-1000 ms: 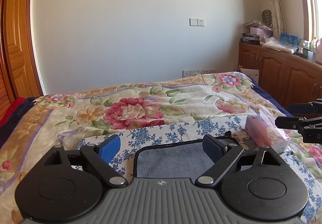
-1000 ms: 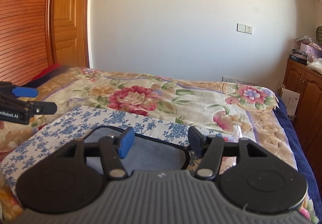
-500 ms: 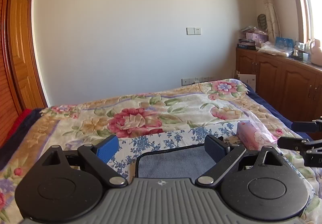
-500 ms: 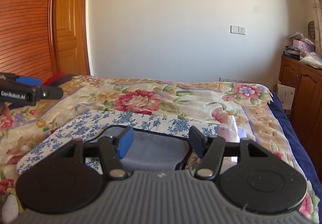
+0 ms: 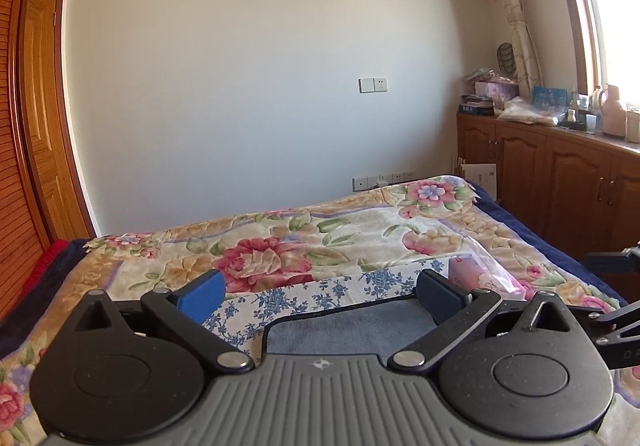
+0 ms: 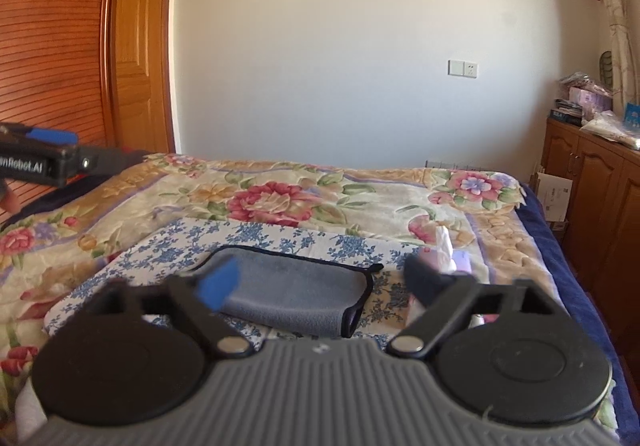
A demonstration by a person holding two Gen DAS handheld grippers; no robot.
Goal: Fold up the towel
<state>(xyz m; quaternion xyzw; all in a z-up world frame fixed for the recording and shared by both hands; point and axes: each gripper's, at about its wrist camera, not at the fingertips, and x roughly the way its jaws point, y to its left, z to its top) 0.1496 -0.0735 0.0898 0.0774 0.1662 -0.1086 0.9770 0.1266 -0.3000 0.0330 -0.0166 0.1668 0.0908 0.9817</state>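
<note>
A grey towel with black edging [image 6: 304,292] lies folded on a blue-and-white floral cloth [image 6: 256,238] on the bed. It also shows in the left wrist view [image 5: 352,330], partly hidden by the gripper body. My left gripper [image 5: 320,296] is open and empty, raised above the towel's near side. My right gripper [image 6: 324,282] is open and empty, raised above and in front of the towel. The left gripper shows at the left edge of the right wrist view [image 6: 40,161]. The right gripper shows at the right edge of the left wrist view [image 5: 612,306].
The bed carries a floral quilt [image 6: 280,197]. A pink tissue pack [image 5: 480,278] lies right of the towel. Wooden cabinets [image 5: 560,181] with clutter on top stand along the right wall. A wooden door [image 6: 136,57] is at the left.
Both grippers have risen and pulled back from the towel. The right gripper has opened wider. The towel lies folded, with more of it in the right wrist view.
</note>
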